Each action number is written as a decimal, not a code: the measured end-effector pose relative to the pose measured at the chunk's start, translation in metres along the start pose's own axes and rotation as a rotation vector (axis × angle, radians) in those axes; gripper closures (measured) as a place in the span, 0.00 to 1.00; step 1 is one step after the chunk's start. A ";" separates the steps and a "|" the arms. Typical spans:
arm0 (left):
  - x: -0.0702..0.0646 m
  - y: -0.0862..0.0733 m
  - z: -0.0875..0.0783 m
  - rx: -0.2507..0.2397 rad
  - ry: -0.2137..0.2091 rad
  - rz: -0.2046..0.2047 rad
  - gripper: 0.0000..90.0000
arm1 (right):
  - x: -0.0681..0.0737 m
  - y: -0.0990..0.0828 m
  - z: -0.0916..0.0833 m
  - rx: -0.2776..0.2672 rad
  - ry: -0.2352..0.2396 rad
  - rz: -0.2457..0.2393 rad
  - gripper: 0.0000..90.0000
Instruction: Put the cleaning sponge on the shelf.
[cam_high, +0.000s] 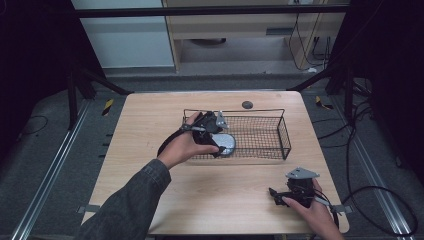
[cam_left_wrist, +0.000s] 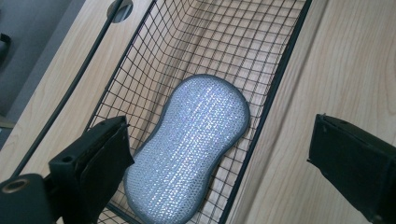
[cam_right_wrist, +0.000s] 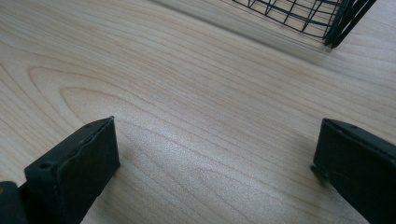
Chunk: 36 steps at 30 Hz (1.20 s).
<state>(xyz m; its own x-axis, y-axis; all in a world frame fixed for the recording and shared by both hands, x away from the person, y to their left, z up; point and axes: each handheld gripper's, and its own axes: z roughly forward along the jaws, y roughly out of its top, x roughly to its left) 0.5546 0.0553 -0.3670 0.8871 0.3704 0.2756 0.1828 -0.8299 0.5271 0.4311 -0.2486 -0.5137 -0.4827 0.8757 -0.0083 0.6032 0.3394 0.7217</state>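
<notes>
The sponge (cam_left_wrist: 187, 148) lay flat in the basket (cam_high: 284, 136), at its left end, long axis running across the basket (front wall to back). The left gripper (cam_high: 216, 135) hung above it, jaws spread wide, nothing gripped. The right gripper (cam_high: 278, 195) rested well clear of the basket, also released.

silver sponge (cam_left_wrist: 189, 149) lying flat in the wire basket (cam_left_wrist: 280, 70)

the left gripper (cam_left_wrist: 219, 158) hangs above with jaws spread wide, one over the basket's mesh beside the sponge, the other over the wooden table (cam_left_wrist: 336, 60) outside the rim.
</notes>
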 end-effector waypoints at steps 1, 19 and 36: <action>-0.001 -0.001 0.000 -0.008 -0.001 -0.005 0.05 | 0.000 0.000 0.000 0.001 -0.001 0.001 0.00; -0.031 -0.028 -0.016 -0.089 -0.017 -0.052 0.04 | 0.000 0.000 0.000 -0.002 0.001 -0.001 0.00; -0.048 -0.080 -0.056 -0.079 0.069 -0.111 0.05 | 0.000 -0.001 0.000 -0.002 0.001 -0.001 0.00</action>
<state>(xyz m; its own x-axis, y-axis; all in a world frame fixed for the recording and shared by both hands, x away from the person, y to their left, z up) 0.4738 0.1273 -0.3768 0.8315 0.4881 0.2652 0.2419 -0.7479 0.6181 0.4303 -0.2486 -0.5139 -0.4841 0.8750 -0.0078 0.6017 0.3394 0.7230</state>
